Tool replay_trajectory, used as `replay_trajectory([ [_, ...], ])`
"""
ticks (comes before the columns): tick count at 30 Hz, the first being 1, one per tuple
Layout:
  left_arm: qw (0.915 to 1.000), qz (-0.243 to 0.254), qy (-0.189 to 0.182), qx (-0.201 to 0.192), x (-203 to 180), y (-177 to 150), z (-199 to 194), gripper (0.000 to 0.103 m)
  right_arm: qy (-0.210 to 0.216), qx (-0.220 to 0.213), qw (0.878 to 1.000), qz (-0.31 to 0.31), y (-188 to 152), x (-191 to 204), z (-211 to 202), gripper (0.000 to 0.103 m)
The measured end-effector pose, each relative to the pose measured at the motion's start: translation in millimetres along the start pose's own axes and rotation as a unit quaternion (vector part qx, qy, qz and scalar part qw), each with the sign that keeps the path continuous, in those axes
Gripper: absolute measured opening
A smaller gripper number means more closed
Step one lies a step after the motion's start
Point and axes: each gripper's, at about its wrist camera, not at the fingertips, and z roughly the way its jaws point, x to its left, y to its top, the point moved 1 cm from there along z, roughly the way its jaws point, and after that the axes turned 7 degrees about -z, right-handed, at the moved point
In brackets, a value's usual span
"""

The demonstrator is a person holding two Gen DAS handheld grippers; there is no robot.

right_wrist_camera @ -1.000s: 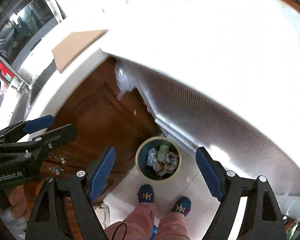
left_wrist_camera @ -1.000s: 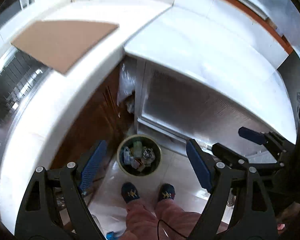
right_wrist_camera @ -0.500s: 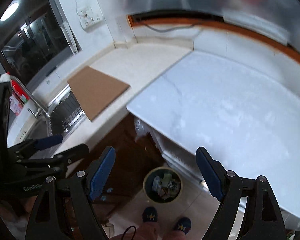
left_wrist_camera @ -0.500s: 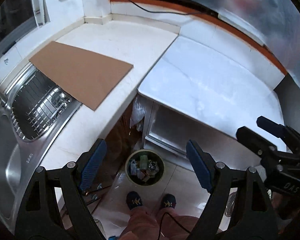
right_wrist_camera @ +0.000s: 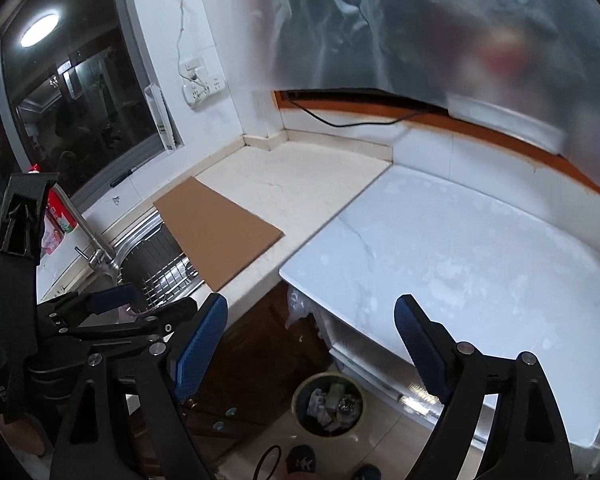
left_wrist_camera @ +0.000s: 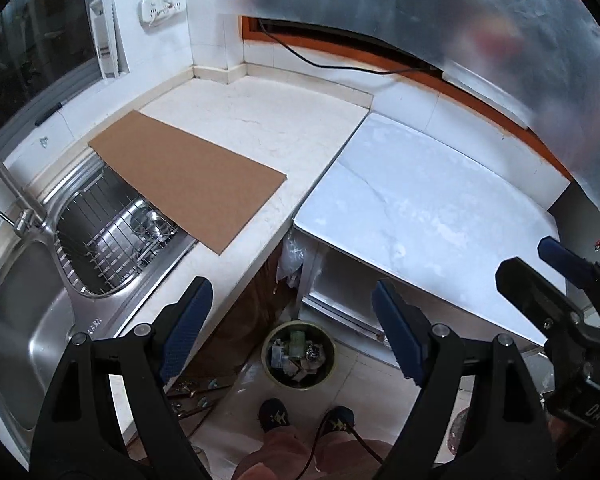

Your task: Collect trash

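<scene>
One trash bin (left_wrist_camera: 298,356) stands on the floor tiles below the inner corner where the cream countertop (left_wrist_camera: 260,120) meets the white marble top (left_wrist_camera: 440,216), just ahead of the person's blue slippers (left_wrist_camera: 274,416). It holds crumpled wrappers and scraps, too small and jumbled to tell apart (a green piece and something foil-like show on top). From the right wrist view the bin (right_wrist_camera: 327,404) is cut partly by the frame's lower rim, and only the slipper toes show.

Both grippers hang high above the counter level, pointing downward and forward. The left gripper (left_wrist_camera: 290,326) has its blue-padded fingers (left_wrist_camera: 186,326) wide apart with nothing between them; the right gripper (right_wrist_camera: 308,344) is likewise spread and empty. Each appears at the other's side: the right one at the right edge of the left wrist view, the left one at the left edge of the right wrist view.

A brown cardboard sheet (left_wrist_camera: 188,172) lies flat on the cream countertop, its left part overhanging the steel sink (left_wrist_camera: 24,312) and the wire rack in it. Only the right wrist view shows a red-labelled bottle (right_wrist_camera: 62,212) by the window sill, half hidden behind the left gripper's frame. The upper wall is covered by blurred, shiny foil (left_wrist_camera: 480,12); what lies behind it cannot be made out.
</scene>
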Motion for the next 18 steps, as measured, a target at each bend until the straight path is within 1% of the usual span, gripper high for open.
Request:
replay_trajectory([
  [6, 0.9998, 0.008, 0.007, -0.02, -3.7, 0.5, -13.8, 0.08, -0.013, -0.02, 1.0, -0.004, 0.0, 8.1, -15.0, 0.087],
  [11, 0.9995, 0.004, 0.005, -0.031, -3.8, 3.7, -19.7, 0.08, -0.018, -0.018, 1.0, -0.006, -3.3, 11.0, -13.9, 0.087],
  [18, 0.9995, 0.007, 0.004, -0.032, -8.4, 5.5, -18.7, 0.08, -0.023, -0.017, 1.0, -0.002, -4.2, 5.6, -7.8, 0.087],
])
